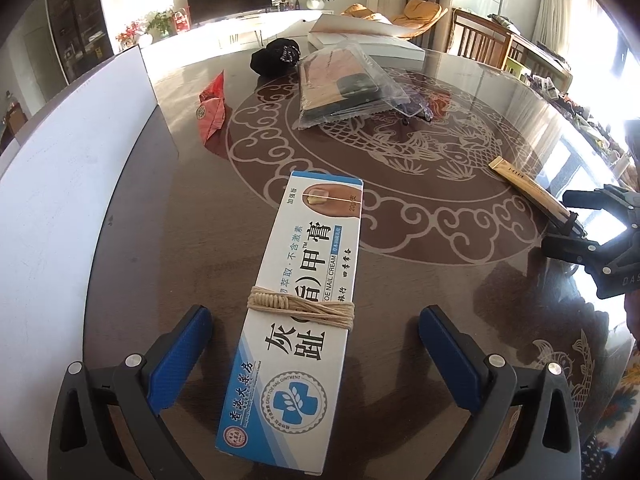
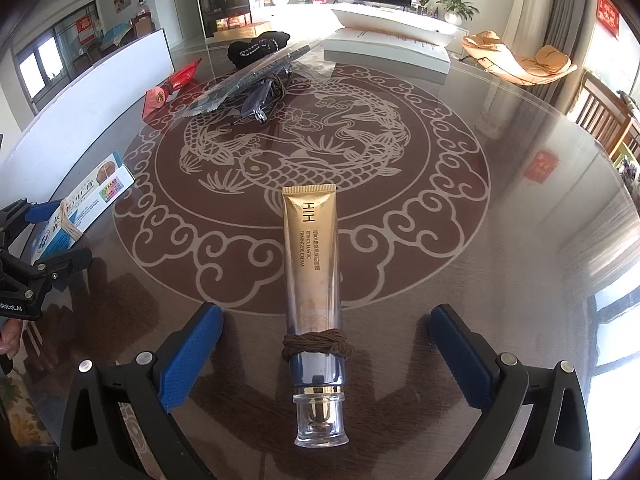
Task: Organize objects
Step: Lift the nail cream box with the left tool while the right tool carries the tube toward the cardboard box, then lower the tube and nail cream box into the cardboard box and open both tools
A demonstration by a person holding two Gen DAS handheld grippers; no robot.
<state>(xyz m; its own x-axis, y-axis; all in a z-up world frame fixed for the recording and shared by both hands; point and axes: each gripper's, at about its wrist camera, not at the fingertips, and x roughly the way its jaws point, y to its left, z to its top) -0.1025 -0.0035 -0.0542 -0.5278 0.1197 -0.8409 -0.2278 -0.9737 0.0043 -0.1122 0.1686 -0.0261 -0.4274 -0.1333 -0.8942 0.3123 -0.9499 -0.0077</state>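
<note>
A white and blue nail cream box [image 1: 304, 292] with beige cord wound round its middle lies flat on the dark table [image 1: 168, 240]. My left gripper [image 1: 314, 320] stands open around its near half, with a gap between each blue pad and the box. A gold eye cream tube [image 2: 312, 256] with brown cord round it and a clear cap lies between the jaws of my right gripper [image 2: 326, 314]. Those jaws stand wide open and clear of the tube. Each gripper shows in the other's view: the right gripper [image 1: 576, 236] by the tube [image 1: 528, 188], the left gripper [image 2: 40, 240] by the box [image 2: 92, 200].
Farther back on the table lie a red packet [image 1: 212, 108], a black pouch [image 1: 276, 56], a clear plastic bag [image 1: 344, 88] with flat items, glasses with a cord [image 2: 264, 96] and a white box [image 1: 368, 36]. A white board [image 1: 72, 152] stands along the left edge.
</note>
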